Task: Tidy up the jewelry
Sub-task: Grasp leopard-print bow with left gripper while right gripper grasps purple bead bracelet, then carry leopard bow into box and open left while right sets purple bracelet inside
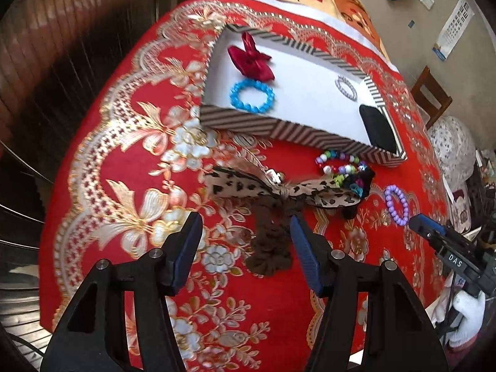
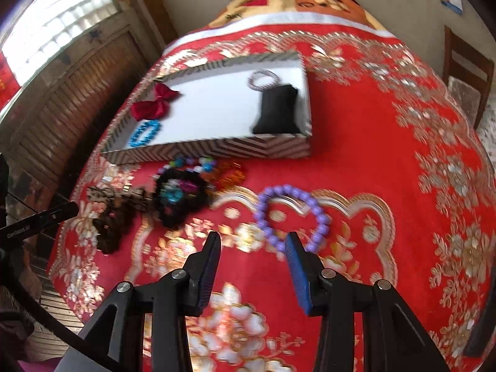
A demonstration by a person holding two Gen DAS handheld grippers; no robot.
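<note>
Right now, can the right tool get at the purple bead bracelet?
Probably yes. The right tool stands open just short of the purple bead bracelet, which lies flat on the red cloth on its own, apart from the black scrunchie. Nothing sits between them.

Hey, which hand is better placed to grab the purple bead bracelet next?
Right, most likely. The right tool is open with its tips at the purple bead bracelet. The left tool is open near the brown scrunchie, away from the bracelet.
</note>
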